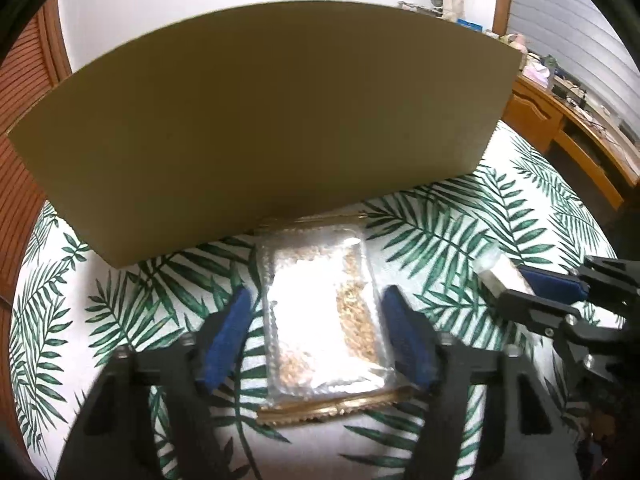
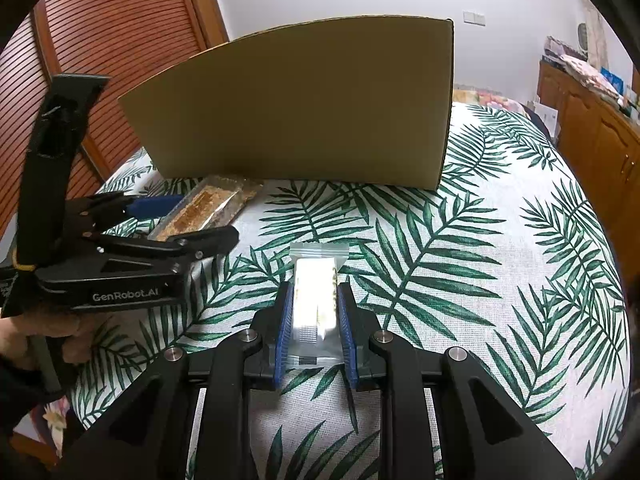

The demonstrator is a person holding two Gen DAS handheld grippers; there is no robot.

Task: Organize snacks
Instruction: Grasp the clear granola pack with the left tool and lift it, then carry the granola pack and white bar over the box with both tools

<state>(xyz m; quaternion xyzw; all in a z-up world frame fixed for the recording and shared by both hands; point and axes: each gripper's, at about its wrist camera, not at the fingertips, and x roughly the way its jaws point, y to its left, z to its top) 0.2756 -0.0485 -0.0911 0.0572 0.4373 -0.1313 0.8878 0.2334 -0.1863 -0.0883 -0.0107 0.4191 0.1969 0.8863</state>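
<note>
A clear snack packet point(image 1: 320, 316) with brown crumbly filling and gold end seals lies flat on the palm-leaf tablecloth, just in front of the cardboard box point(image 1: 264, 120). My left gripper point(image 1: 318, 328) is open, its blue pads on either side of the packet, not touching it. The packet also shows in the right wrist view point(image 2: 204, 208), with the left gripper point(image 2: 192, 220) around it. My right gripper point(image 2: 314, 316) is shut on a small clear-wrapped snack bar point(image 2: 314, 300), low over the cloth. In the left wrist view the right gripper point(image 1: 532, 284) holds that bar point(image 1: 500, 272).
The tall brown box point(image 2: 304, 108) stands at the back of the table point(image 2: 480, 260). A slatted wooden door point(image 2: 100, 60) is at the left. A wooden cabinet point(image 2: 592, 128) with clutter stands at the right.
</note>
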